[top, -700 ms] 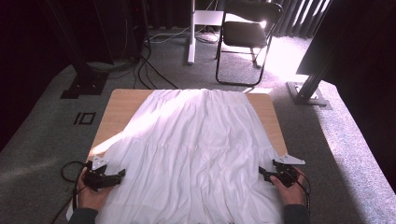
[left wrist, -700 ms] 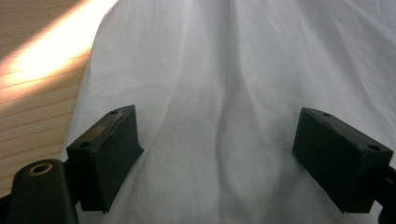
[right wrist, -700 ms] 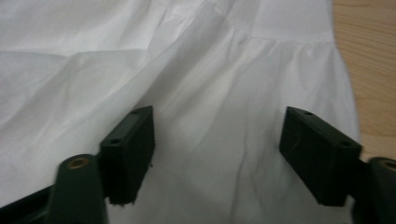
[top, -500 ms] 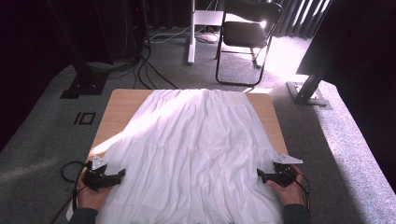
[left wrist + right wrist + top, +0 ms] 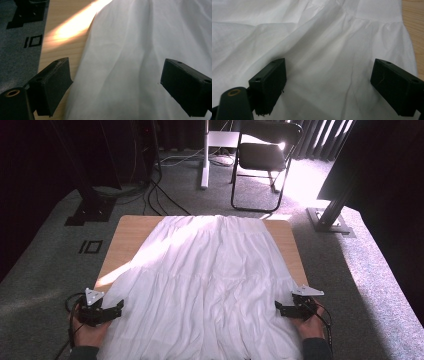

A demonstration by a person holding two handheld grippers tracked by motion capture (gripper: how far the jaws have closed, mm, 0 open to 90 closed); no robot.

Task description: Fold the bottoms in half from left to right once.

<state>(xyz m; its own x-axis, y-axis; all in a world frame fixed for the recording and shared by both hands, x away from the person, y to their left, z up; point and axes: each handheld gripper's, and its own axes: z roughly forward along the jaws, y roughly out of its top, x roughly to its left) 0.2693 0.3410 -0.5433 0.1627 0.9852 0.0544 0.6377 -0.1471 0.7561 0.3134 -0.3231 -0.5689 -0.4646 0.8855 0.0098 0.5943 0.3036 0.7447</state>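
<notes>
My left claw sits at the near left edge of the desk, held in my left hand. Its jaws stand wide apart and hold nothing. In the left gripper view, the claw points across the near left border of a white garment, with one jaw over bare wood and the other over the cloth.

My right claw sits at the near right edge, held in my right hand. Its jaws are also spread wide and grip nothing. In the right gripper view, this claw hangs over rumpled white fabric, with a gathered seam running across the cloth just beyond it. Whether the jaws touch the cloth, I cannot tell.

Between the two claws, the white garment lies spread flat, covering most of the wooden desk. It is widest near me and narrows toward the far edge, where its top reaches the desk's far side. Bare wood shows along the left and right sides, and a band of sunlight crosses the left part.

Beyond the desk lies grey carpet. Farther off stands a black folding chair in bright light, with a white post to its left and loose cables trailing on the floor.
</notes>
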